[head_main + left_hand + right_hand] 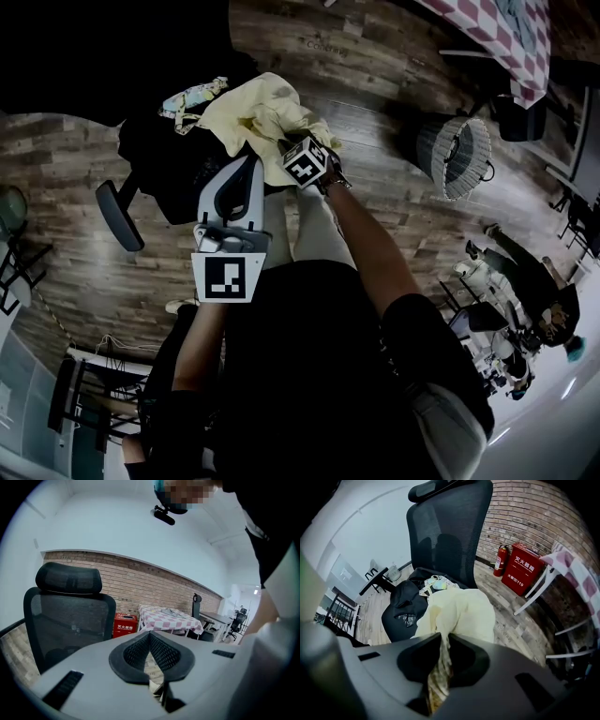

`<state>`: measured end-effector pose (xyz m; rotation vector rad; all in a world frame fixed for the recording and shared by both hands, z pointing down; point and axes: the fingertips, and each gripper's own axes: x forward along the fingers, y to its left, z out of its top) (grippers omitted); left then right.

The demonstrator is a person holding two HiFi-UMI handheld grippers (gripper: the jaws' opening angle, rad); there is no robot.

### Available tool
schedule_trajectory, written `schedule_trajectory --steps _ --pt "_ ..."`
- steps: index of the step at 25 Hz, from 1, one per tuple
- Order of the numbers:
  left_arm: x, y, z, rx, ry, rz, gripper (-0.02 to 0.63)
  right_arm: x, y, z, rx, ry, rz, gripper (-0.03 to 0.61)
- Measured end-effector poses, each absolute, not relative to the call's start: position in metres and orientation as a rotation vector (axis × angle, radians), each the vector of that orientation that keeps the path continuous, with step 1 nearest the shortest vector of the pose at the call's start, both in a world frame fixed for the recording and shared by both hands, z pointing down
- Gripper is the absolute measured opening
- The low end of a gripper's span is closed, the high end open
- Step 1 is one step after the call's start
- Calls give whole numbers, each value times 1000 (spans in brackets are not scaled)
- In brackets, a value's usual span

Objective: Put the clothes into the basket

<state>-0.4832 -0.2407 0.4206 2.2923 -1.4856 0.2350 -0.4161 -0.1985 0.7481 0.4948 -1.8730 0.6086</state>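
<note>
A pale yellow garment lies over the front of a black office chair. My right gripper points down at it and is shut on a fold of this cloth. A black garment and a small patterned cloth also lie on the seat. The mesh basket stands on the wooden floor to the right, apart from the chair. My left gripper hovers beside the right one, its jaws shut with nothing between them.
A red fire-equipment box and an extinguisher stand by the brick wall. A table with a checked cloth is beyond the basket. The chair's armrest sticks out at the left. Another person is at the right.
</note>
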Motion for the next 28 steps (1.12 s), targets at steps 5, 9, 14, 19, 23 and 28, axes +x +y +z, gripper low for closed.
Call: schedule_trajectory --steps 5,9,14,19,23,28 --pt "-487 -230 417 2313 -1482 262 14 -413 -198 737 499 -1879 596 48" --pt "-488 -227 410 2304 -1505 217 14 -408 -198 722 517 -1898 584 48" --pt "-486 -223 400 2341 -1511 207 14 -405 -195 698 541 -1927 556 48" --pt "-483 -217 389 2370 -1516 178 14 -407 -192 668 587 -1978 537 48" --pt "-477 -211 384 2383 -1506 171 14 -405 -195 635 635 -2035 506 48" --pt "-472 -200 379 2385 -1497 156 14 -405 -204 584 717 -2120 468 48"
